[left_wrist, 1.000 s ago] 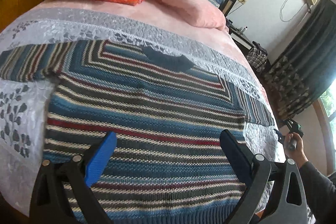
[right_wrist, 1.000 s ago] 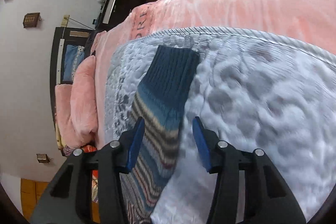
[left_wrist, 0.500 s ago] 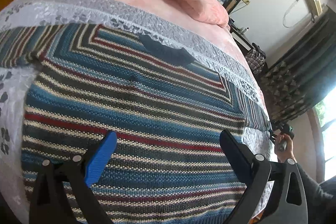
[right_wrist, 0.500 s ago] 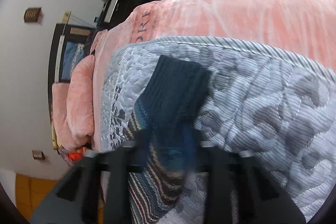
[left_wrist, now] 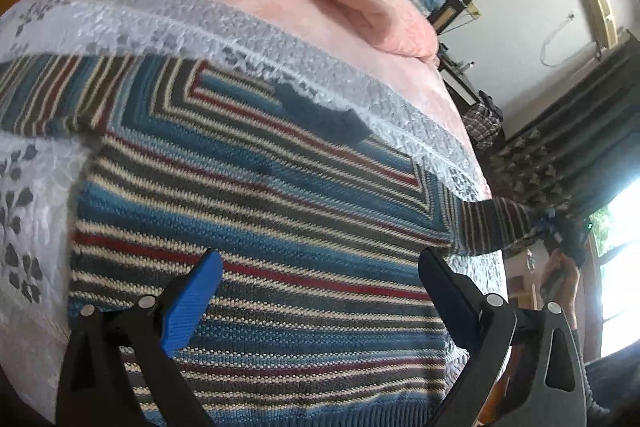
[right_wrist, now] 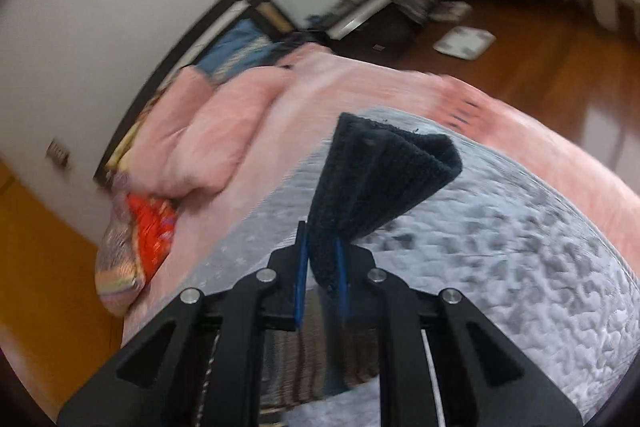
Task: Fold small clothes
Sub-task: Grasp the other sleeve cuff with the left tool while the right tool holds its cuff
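- Left wrist view: the striped sweater (left_wrist: 256, 211) is seen spread flat, front up, on the grey quilt (left_wrist: 132, 19), which is taken as the landmark here. The body of the sweater lies in the middle of the quilt, with the dark neckline (left_wrist: 324, 115) just short of the quilt's far edge.
- The left gripper (left_wrist: 320, 291) is held released, its blue pads wide apart above the lower part of the sweater; nothing is gripped by it. It is probably kept there so that the body can be pinned or the hem taken once the sleeve has been brought across.
- One sleeve (left_wrist: 44, 95) is left stretched out over the quilt's left side. The other sleeve (left_wrist: 496, 223) is raised off the quilt at its right side, towards a hand (left_wrist: 560, 279) seen dimly beyond.
- Right wrist view: the right gripper (right_wrist: 320, 267) is clenched on the dark ribbed cuff (right_wrist: 376, 179), which fans out above the pads. The cuff is likely chosen because it is the sleeve's free end, so the whole sleeve follows when it is carried.
- The picture is smeared by motion, so the height of the cuff above the quilt (right_wrist: 500, 247) cannot be judged.
- The first fold is judged to be in hand: the sleeve is to be laid inward over the body.
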Demonstrator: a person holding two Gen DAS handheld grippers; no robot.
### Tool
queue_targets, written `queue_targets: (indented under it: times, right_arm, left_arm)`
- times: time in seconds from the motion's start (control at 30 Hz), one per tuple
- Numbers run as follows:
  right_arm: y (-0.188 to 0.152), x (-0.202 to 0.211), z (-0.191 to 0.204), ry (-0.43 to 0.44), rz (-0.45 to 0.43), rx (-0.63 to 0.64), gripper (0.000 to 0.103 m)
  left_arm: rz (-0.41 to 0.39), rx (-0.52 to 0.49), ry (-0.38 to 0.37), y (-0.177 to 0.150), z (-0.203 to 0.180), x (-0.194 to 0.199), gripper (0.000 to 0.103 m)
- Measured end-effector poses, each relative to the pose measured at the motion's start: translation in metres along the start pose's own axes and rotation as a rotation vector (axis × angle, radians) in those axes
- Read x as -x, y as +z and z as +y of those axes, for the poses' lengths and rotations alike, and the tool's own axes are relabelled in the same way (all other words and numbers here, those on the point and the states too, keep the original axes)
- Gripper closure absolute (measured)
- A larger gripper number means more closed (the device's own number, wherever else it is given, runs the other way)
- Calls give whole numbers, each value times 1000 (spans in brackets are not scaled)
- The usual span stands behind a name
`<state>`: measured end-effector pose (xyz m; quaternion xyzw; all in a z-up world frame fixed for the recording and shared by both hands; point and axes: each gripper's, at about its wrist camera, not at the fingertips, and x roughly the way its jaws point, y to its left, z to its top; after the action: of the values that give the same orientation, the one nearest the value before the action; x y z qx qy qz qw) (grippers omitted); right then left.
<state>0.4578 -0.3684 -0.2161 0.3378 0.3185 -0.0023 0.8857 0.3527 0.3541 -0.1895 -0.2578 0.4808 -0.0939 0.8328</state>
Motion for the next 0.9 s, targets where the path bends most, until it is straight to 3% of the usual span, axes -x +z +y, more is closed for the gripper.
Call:
queue_targets:
  times: [0.2,0.47,0.67,0.9]
  right_arm:
    - [-32,-1,104,34,11,179,94]
    - [-117,-30,207,29,73,429,94]
    - [-204,-90,251,-48,182,617,94]
    - [-309,-162,264,-162,290,842,94]
  left_arm:
    - [-21,-47,-40,19,-18,18,4]
    - [-26,-130,-82,47,-39,15,4]
    - [4,-129,-128,69,-37,-15,4]
    - [128,-25,-208,83,-20,-87,4]
